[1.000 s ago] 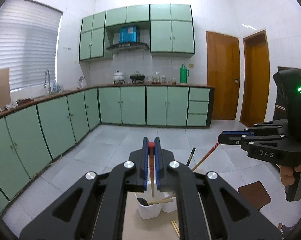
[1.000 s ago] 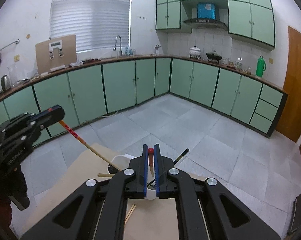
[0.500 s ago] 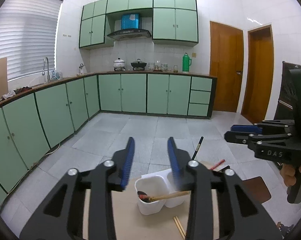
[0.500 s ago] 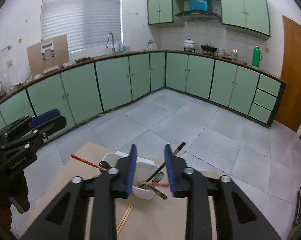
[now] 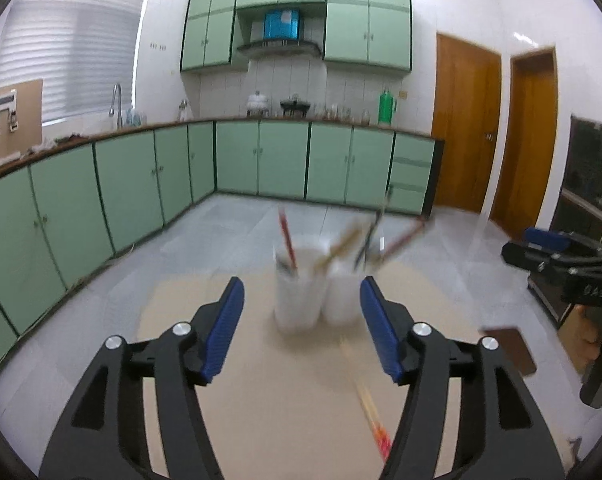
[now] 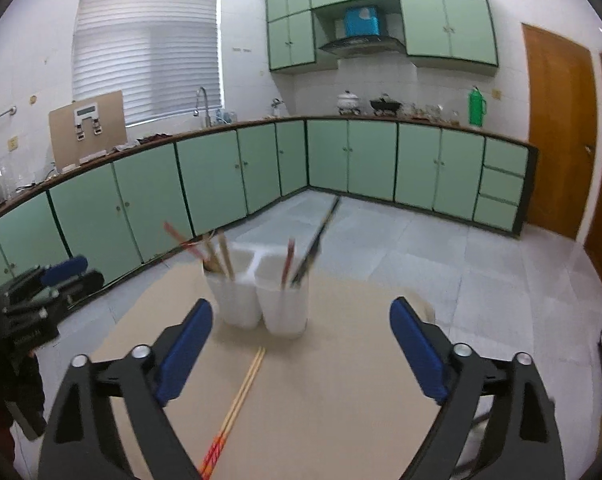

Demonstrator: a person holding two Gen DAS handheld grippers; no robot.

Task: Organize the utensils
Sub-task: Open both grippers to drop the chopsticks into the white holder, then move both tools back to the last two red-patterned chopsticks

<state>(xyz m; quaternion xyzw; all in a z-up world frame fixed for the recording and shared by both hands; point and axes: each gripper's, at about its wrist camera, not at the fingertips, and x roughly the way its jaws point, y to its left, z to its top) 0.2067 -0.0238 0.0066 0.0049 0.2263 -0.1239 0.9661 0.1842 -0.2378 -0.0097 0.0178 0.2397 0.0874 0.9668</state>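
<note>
On the tan desk [image 6: 341, 400], the white two-compartment utensil holder [image 6: 261, 300] is my landmark for everything else. It stands upright near the desk's far edge, w/ utensils sticking up out of both compartments: in the right wrist view, the left compartment has a red-tipped chopstick and a couple of wooden-handled pieces leaning left; the right compartment has a red stick and a dark-handled utensil [image 6: 321, 232] leaning up and to the right. Can't tell spoon from fork, too blurred.

Just in front of the holder, on my side, a pair of bamboo chopsticks [image 6: 241, 396] w/ red-orange ends lies flat on the desk, sticks side by side, running from near the holder's base back toward me. Same pair shows in the left wrist view, to the right of the holder and nearer to me [image 5: 371, 412], v. smeared.

My right gripper [image 6: 301, 356] is spread wide, blue pads well apart, jaws have just been opening, nothing between them; the chopsticks lie on the desk below the gap, not touched. My left gripper [image 5: 301, 328] is about half spread, jaws also just been opening, empty; the holder sits beyond the fingertips, apart from both pads.

Left of the holder in the right wrist view, my other gripper hangs off the desk's edge. Behind the holder: grey tiled floor, then green cabinets [image 6: 221, 176].
</note>
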